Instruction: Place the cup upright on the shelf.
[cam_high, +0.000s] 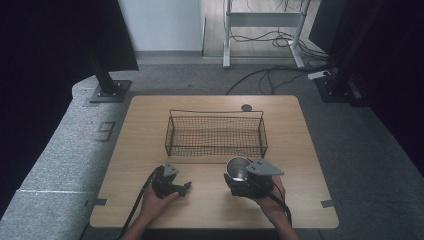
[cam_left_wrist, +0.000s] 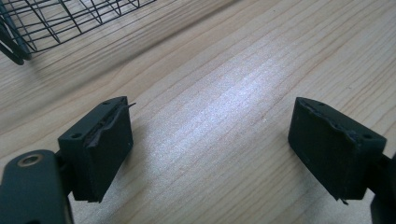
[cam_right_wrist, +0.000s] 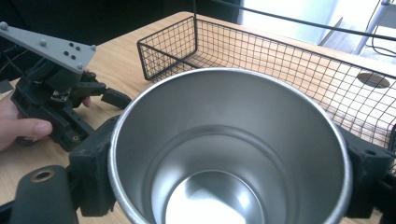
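A shiny steel cup (cam_high: 237, 168) stands upright near the table's front, just right of centre. My right gripper (cam_high: 239, 176) is shut on it. In the right gripper view the empty cup (cam_right_wrist: 224, 140) sits between the two black jaws, which press on its sides. My left gripper (cam_high: 183, 187) rests low over the wood to the cup's left, held by a hand. In the left gripper view its pads (cam_left_wrist: 105, 149) stand wide apart, open, with bare wood between them. A black wire basket (cam_high: 215, 134) sits empty at the table's middle, just beyond both grippers.
The wooden table (cam_high: 300, 165) has a round grey grommet (cam_high: 246, 107) behind the basket. Black stands, a desk frame (cam_high: 262, 20) and loose cables lie on the floor beyond the far edge. The basket's corner (cam_left_wrist: 56, 18) is close ahead of the left gripper.
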